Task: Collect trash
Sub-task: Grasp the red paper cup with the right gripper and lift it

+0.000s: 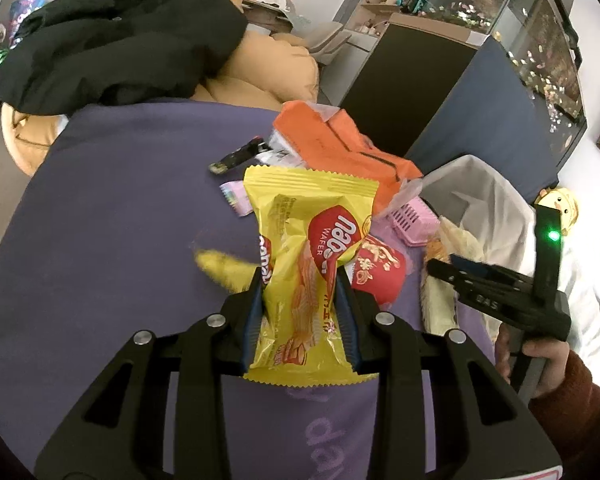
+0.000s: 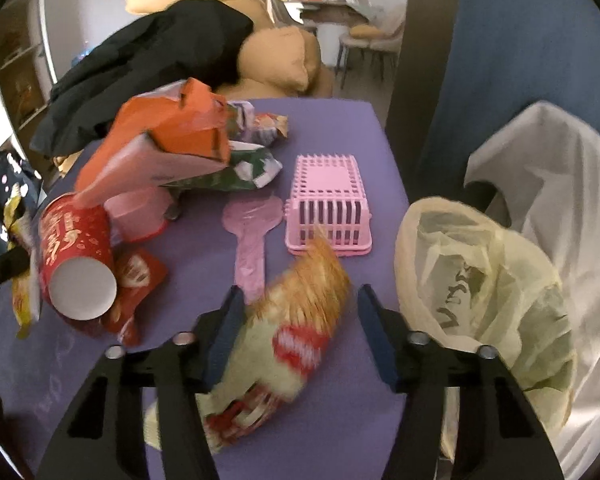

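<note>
**Wafer pack pinched on the left; a second wrapper lay loose between the right jaws**

Left wrist view: the left gripper (image 1: 300,304) was pinching a yellow wafer pack (image 1: 304,264), its pads pressed into the pack's waist so the foil creased between them. The pack's long axis ran straight out along the fingers, its crimped far end toward the pink basket (image 1: 414,220). The pack seemed lifted clear of the purple cloth (image 1: 120,220). The white bin bag (image 1: 492,200) stood to the right of the basket, past the table edge, so the carry would have to go rightward. The right gripper (image 1: 456,270), held by a hand (image 1: 540,356), lay between the pack and that bag.

Right wrist view: the right gripper (image 2: 296,320) stood with its jaws spread, a blurred yellow-and-red wrapper (image 2: 292,332) between them. The left pad looked close to it and the right pad stood apart; through the blur I could not tell whether anything touched. The wrapper's long axis slanted from near left toward the basket (image 2: 328,208). The open pale yellow bag (image 2: 480,280) sat just right of the basket, with the white bag (image 2: 560,200) behind it, nearer this hand than the left. A red paper cup (image 2: 76,264) lay tipped well left of the basket.
</note>
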